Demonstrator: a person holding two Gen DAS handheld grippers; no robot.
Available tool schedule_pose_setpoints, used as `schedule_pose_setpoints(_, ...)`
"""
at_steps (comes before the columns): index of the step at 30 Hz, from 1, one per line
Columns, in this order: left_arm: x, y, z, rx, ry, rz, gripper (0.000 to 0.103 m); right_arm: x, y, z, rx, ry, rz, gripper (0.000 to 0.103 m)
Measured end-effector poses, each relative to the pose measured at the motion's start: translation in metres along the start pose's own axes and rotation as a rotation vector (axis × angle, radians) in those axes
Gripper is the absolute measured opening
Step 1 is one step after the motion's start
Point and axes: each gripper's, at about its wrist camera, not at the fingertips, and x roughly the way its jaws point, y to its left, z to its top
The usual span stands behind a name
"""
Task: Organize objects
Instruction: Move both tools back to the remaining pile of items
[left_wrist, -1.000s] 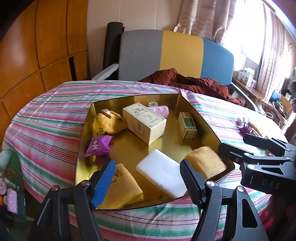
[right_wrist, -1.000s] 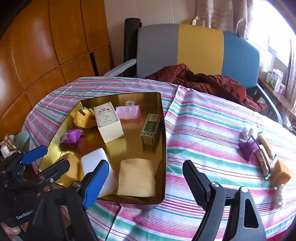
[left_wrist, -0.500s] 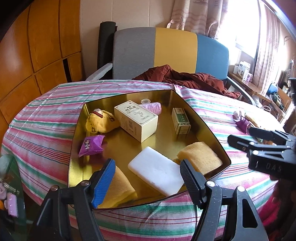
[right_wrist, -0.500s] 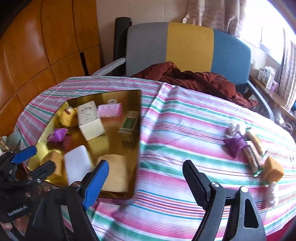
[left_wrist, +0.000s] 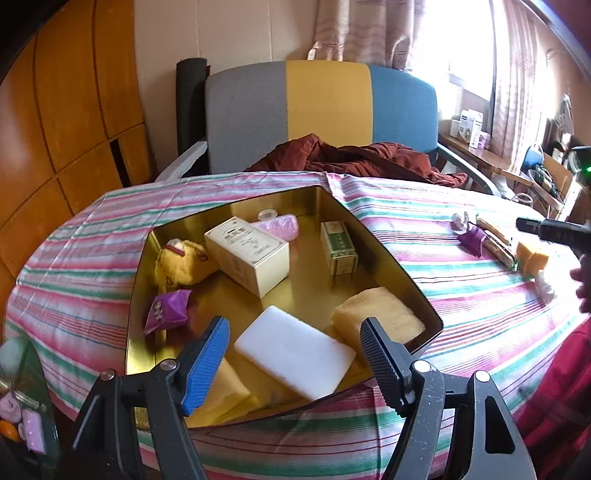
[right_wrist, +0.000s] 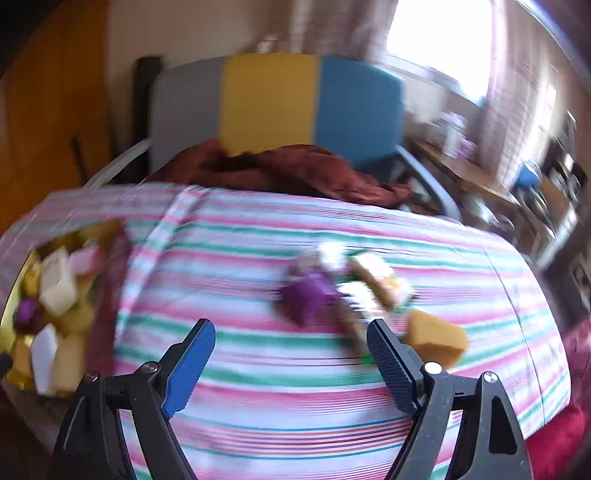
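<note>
A gold tray (left_wrist: 391, 254) sits on the striped tablecloth and holds a white block (left_wrist: 295, 350), yellow sponges (left_wrist: 376, 317), a cream box (left_wrist: 247, 254), a green box (left_wrist: 338, 247), a purple packet (left_wrist: 166, 310) and a yellow pouch (left_wrist: 177, 262). My left gripper (left_wrist: 291, 358) is open and empty over the tray's near edge. My right gripper (right_wrist: 291, 362) is open and empty above the cloth. Just beyond it lie a purple packet (right_wrist: 310, 295), a long wrapped bar (right_wrist: 369, 280) and a yellow sponge (right_wrist: 436, 339), all blurred. The tray (right_wrist: 7, 325) shows at the right wrist view's far left.
A grey, yellow and blue chair (left_wrist: 321, 110) with a dark red cloth (left_wrist: 354, 158) stands behind the table. Wooden panels (left_wrist: 55, 110) are to the left. A cluttered side shelf (left_wrist: 480, 147) and curtains are at the right. The table edge lies just below both grippers.
My right gripper has swung right, away from the tray toward the loose items on the cloth; its view is motion-blurred. My left gripper has stayed over the tray's near edge.
</note>
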Motion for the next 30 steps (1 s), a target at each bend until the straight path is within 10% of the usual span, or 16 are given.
schedule_pose_setpoints(8,0.003,-0.024,0.007,0.07,-0.003,0.002,0.074,0.018,-0.086,-0.01,0.289,0.023,-0.041,0.086)
schedule_pose_setpoints(30,0.03,-0.091,0.027,0.216,0.025,-0.088,0.074,0.028,-0.143,-0.033,0.597,0.094,-0.007,0.086)
